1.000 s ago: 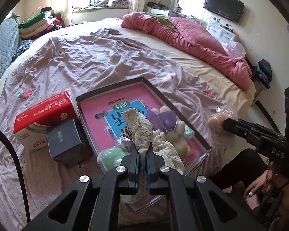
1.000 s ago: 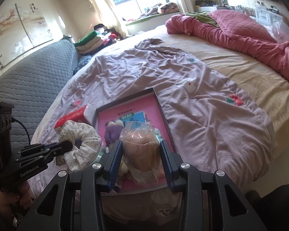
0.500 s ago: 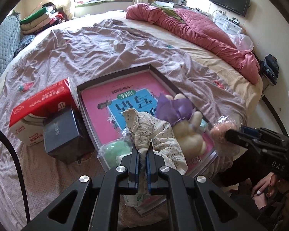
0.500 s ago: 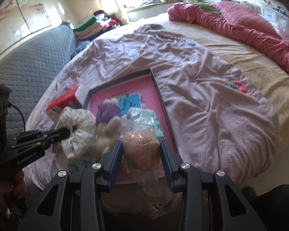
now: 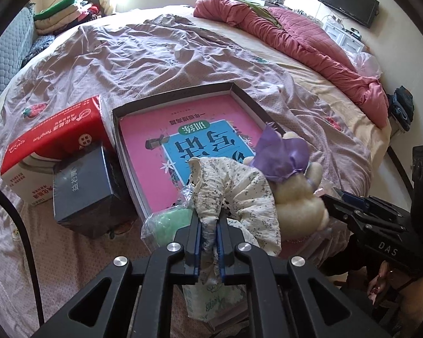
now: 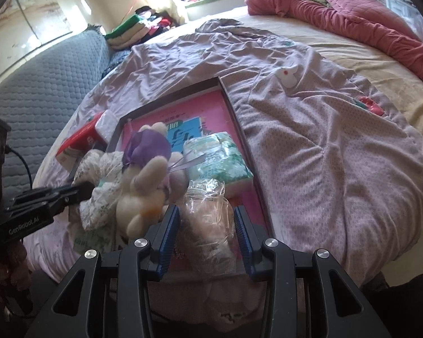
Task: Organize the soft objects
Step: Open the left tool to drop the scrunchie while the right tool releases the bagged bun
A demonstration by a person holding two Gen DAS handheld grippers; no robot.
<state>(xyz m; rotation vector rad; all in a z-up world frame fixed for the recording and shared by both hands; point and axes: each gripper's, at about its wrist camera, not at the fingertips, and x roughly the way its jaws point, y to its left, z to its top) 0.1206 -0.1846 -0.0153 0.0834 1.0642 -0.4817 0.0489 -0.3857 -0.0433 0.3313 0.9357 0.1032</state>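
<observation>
My left gripper (image 5: 209, 225) is shut on a floral fabric scrunchie (image 5: 239, 191), held over the near end of a shallow dark box (image 5: 183, 91) lined with a pink book. A cream plush bunny with a purple bow (image 5: 293, 180) lies against the scrunchie. A green soft item in plastic (image 5: 166, 222) sits in the box's near corner. My right gripper (image 6: 207, 225) is shut on a peach soft toy in a clear bag (image 6: 208, 219) at the box's near edge. A green-white tissue pack (image 6: 217, 157) lies in the box.
A red-and-white tissue box (image 5: 53, 143) and a dark blue box (image 5: 84, 191) stand left of the dark box. A purple sheet (image 5: 160, 56) covers the bed; a pink quilt (image 5: 310, 36) lies far right. A grey sofa (image 6: 36, 95) is on the left.
Both grippers have moved closer to the box with their loads. The plush bunny now sits higher, against the scrunchie and next to the bagged toy.
</observation>
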